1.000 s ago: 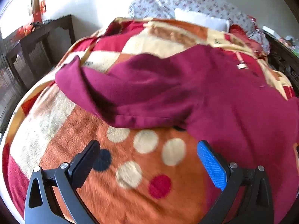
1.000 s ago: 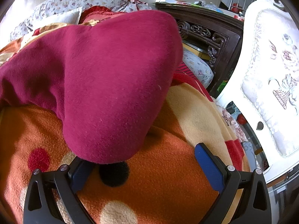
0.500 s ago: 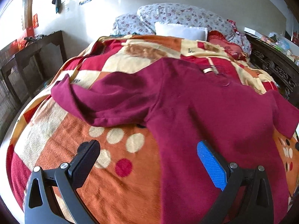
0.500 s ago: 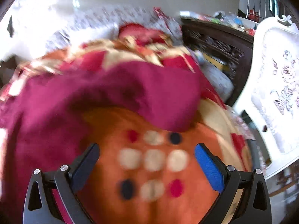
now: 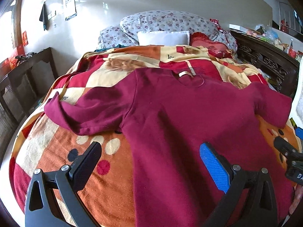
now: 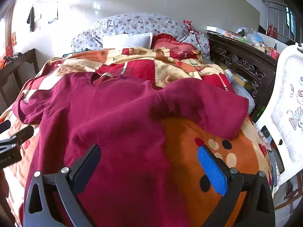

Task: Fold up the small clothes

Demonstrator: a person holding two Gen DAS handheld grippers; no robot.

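A maroon short-sleeved shirt [image 5: 180, 109] lies spread flat on the patterned blanket [image 5: 56, 151], collar toward the pillows and both sleeves out to the sides. It also shows in the right wrist view [image 6: 113, 117]. My left gripper [image 5: 151, 162] is open and empty, held above the shirt's lower left side. My right gripper [image 6: 149, 162] is open and empty, held above the shirt's lower right side near the right sleeve [image 6: 212, 109]. The right gripper's tip shows at the right edge of the left wrist view [image 5: 289, 155].
Pillows [image 5: 162, 37] and a floral quilt [image 6: 136, 24] lie at the head of the bed. A dark carved bed frame [image 6: 244, 66] runs along the right, with a white chair [image 6: 287, 106] beside it. A dark wooden table [image 5: 24, 71] stands at the left.
Both grippers have pulled back and up from the sleeves, so the whole shirt now shows spread flat. The right sleeve, draped near the right gripper before, lies out on the blanket.
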